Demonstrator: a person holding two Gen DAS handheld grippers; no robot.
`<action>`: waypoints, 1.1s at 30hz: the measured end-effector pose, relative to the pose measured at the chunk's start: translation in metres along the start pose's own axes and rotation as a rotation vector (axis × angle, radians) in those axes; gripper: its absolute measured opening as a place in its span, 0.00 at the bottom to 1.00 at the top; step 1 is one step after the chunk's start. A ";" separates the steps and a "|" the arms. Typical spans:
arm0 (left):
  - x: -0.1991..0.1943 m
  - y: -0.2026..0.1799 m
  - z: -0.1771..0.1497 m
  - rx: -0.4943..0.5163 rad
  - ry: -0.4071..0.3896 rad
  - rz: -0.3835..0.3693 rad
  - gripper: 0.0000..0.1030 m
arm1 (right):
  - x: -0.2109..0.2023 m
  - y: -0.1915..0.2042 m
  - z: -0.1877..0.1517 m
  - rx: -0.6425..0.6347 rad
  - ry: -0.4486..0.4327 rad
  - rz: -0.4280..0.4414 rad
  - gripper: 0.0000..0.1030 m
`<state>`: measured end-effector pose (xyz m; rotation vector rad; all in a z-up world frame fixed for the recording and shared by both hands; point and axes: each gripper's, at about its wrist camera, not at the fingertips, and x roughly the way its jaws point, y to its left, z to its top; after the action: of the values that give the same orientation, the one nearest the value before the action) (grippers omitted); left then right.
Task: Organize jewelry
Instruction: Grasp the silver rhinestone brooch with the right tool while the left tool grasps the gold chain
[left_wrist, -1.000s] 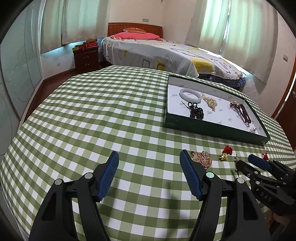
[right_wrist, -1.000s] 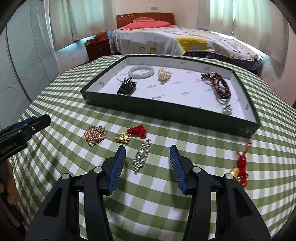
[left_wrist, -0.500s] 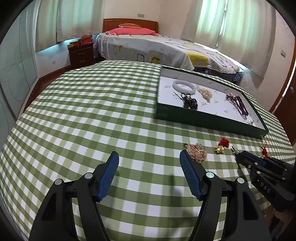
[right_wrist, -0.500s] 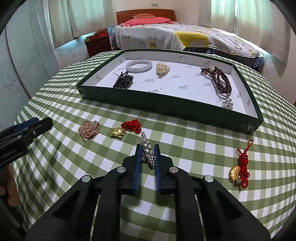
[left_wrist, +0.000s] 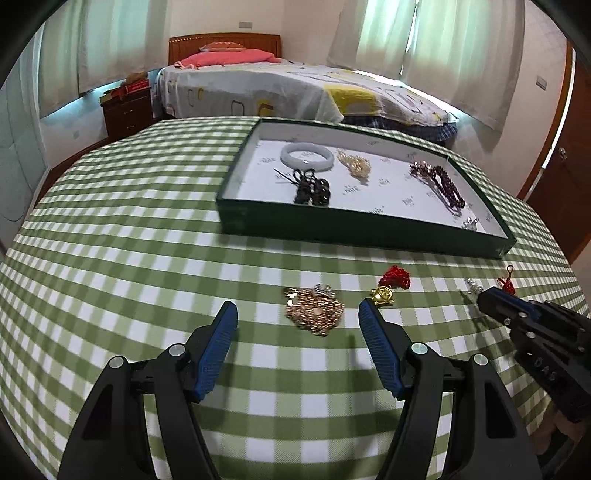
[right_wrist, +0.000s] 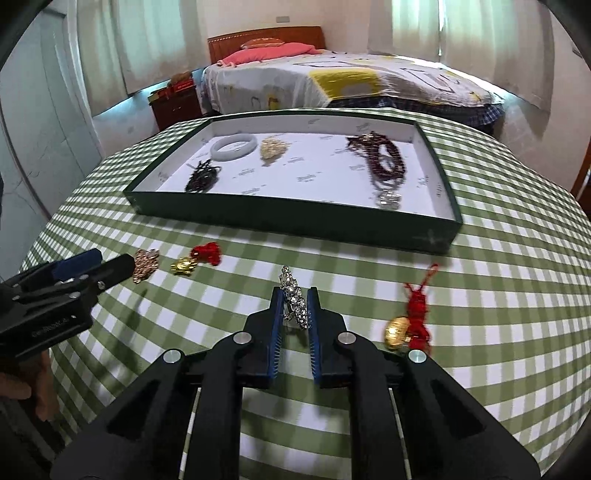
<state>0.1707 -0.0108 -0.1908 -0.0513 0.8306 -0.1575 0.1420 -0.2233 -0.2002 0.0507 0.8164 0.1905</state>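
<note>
My right gripper (right_wrist: 294, 295) is shut on a silver rhinestone chain (right_wrist: 293, 299), held above the green checked cloth; in the left wrist view (left_wrist: 487, 299) the chain's tip (left_wrist: 472, 286) sticks out of it. My left gripper (left_wrist: 297, 314) is open, its jaws on either side of a rose-gold chain pile (left_wrist: 314, 312), just short of it. A gold charm with a red tassel (left_wrist: 391, 284) lies right of that pile. The green tray (right_wrist: 295, 218) holds a white bangle (right_wrist: 233, 146), black beads (right_wrist: 202, 178), a gold piece (right_wrist: 273, 147) and dark red beads (right_wrist: 384, 158).
A second red tassel with a gold charm (right_wrist: 410, 321) lies on the cloth to the right of my right gripper. A bed (left_wrist: 288, 88) and a nightstand (left_wrist: 127, 110) stand beyond the round table's far edge.
My right gripper closed on the silver rhinestone chain and lifted it slightly. My left gripper moved forward, so the rose-gold pile now lies between its open jaws.
</note>
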 end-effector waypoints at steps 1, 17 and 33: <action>0.003 -0.001 0.000 -0.001 0.007 0.000 0.64 | 0.000 -0.001 0.000 0.003 -0.001 0.000 0.13; 0.014 -0.004 0.003 0.040 0.004 0.008 0.37 | 0.002 -0.009 -0.002 0.028 0.000 0.015 0.13; 0.010 0.000 0.002 0.037 -0.003 -0.021 0.19 | 0.001 -0.008 -0.002 0.029 -0.007 0.016 0.13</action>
<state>0.1789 -0.0121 -0.1971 -0.0259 0.8241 -0.1925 0.1422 -0.2312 -0.2031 0.0849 0.8121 0.1932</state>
